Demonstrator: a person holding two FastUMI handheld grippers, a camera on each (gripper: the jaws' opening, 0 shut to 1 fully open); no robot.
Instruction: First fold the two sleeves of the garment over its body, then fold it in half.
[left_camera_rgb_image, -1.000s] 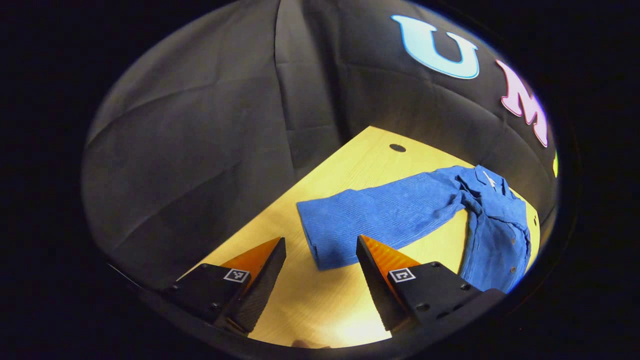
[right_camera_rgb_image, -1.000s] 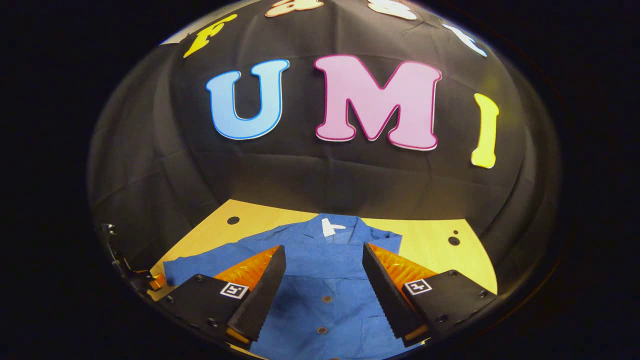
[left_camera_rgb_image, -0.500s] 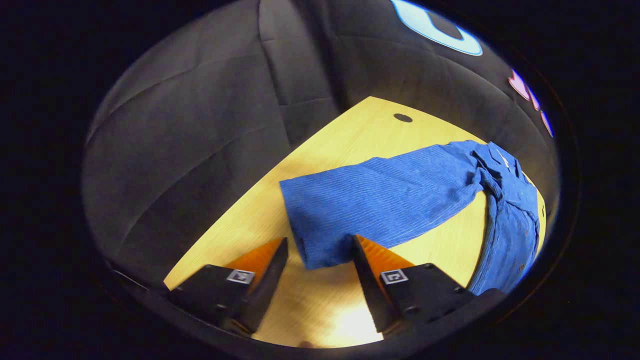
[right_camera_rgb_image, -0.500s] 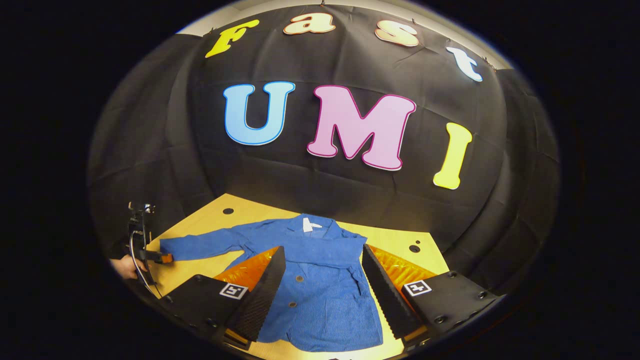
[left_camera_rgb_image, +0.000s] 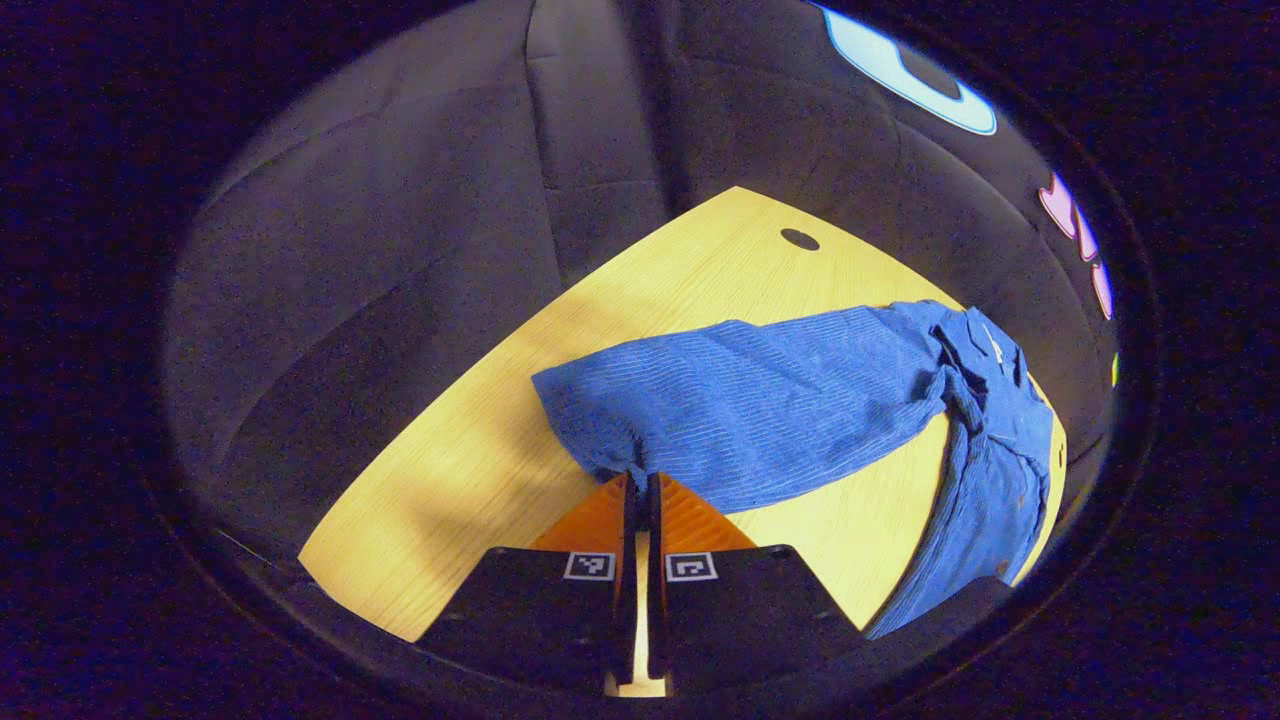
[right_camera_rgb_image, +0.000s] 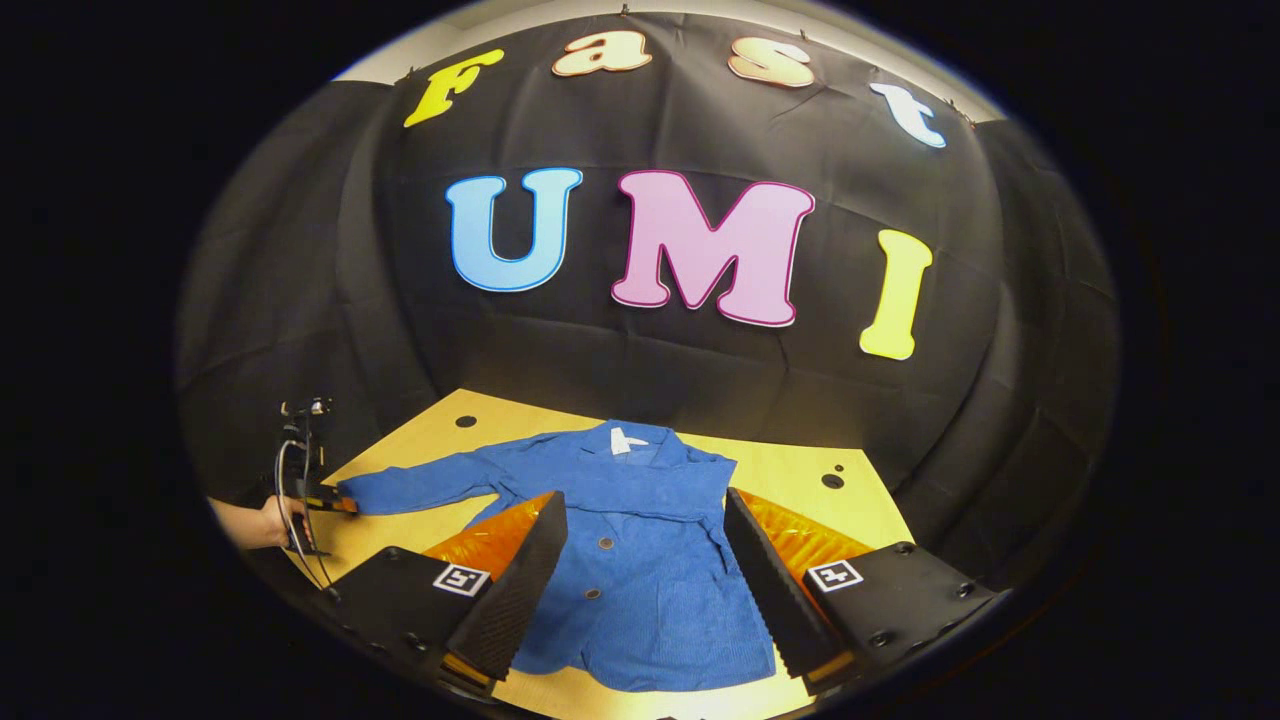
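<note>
A blue buttoned jacket (right_camera_rgb_image: 640, 560) lies flat on the wooden table (right_camera_rgb_image: 860, 510), collar toward the wall. One sleeve (left_camera_rgb_image: 760, 400) stretches out to the side. My left gripper (left_camera_rgb_image: 640, 478) is shut on that sleeve's cuff edge, which bunches up between the fingers. In the right gripper view the left gripper (right_camera_rgb_image: 335, 503) and the hand (right_camera_rgb_image: 262, 522) that holds it are at the sleeve's end at the far left. My right gripper (right_camera_rgb_image: 645, 505) hovers open above the jacket's body, nothing between its fingers. The other sleeve lies folded across the body.
The table (left_camera_rgb_image: 480, 450) has small round holes (left_camera_rgb_image: 799, 239) near its back corners (right_camera_rgb_image: 832, 481). The black cloth wall stands close behind the table. Bare wood lies around the sleeve and to the right of the jacket.
My left gripper has moved onto the cuff and shut on it, lifting and bunching the sleeve end. The right gripper has pulled back and risen, so more of the jacket shows.
</note>
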